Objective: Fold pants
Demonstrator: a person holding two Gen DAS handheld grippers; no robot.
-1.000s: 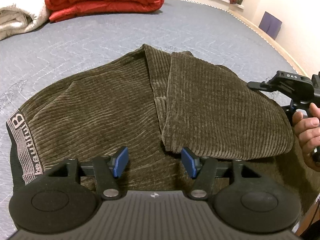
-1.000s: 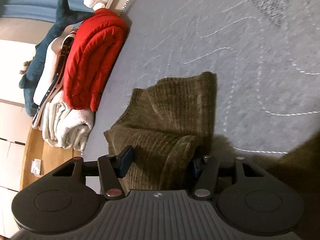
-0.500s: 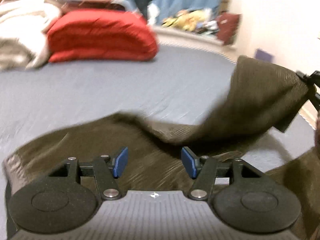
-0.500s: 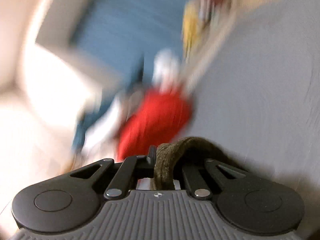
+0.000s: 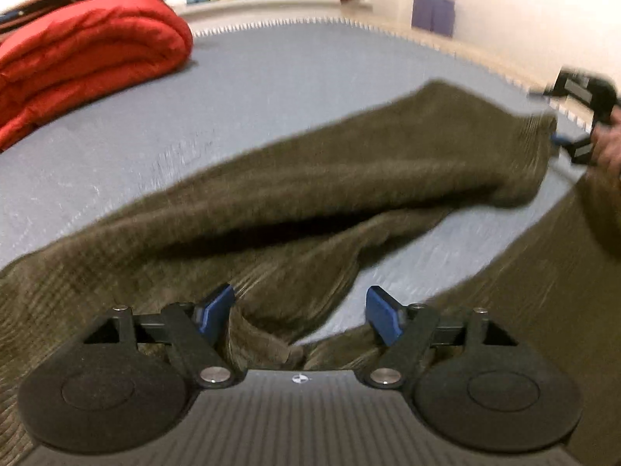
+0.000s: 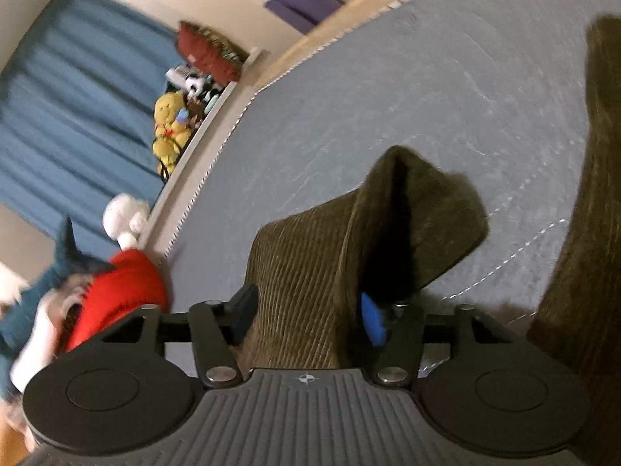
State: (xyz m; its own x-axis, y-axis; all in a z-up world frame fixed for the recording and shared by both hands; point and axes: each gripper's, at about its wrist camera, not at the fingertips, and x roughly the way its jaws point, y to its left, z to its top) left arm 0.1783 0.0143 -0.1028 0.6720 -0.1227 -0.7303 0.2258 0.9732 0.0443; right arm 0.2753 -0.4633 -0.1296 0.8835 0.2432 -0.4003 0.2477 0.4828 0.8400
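The olive-brown corduroy pants (image 5: pixel 310 194) lie on the grey bed (image 5: pixel 271 77). One leg stretches out to the right toward my right gripper (image 5: pixel 559 143), which shows blurred at the right edge. In the right wrist view the leg end (image 6: pixel 330 264) sits between the spread fingers of my right gripper (image 6: pixel 306 316), which stands open around it. My left gripper (image 5: pixel 300 310) is open, low over the crotch area, with cloth bunched between its blue pads.
A folded red blanket (image 5: pixel 77 66) lies at the bed's far left. Stuffed toys (image 6: pixel 170 128) and a dark red cushion (image 6: pixel 209 54) sit on a ledge by the blue curtain (image 6: pixel 70 116). The bed edge (image 5: pixel 465 50) runs along the wall.
The right gripper pulled the folded-over leg out to the right, unfolding it, and its fingers have opened from their pinch. The left gripper stayed open and tilted lower over the pants.
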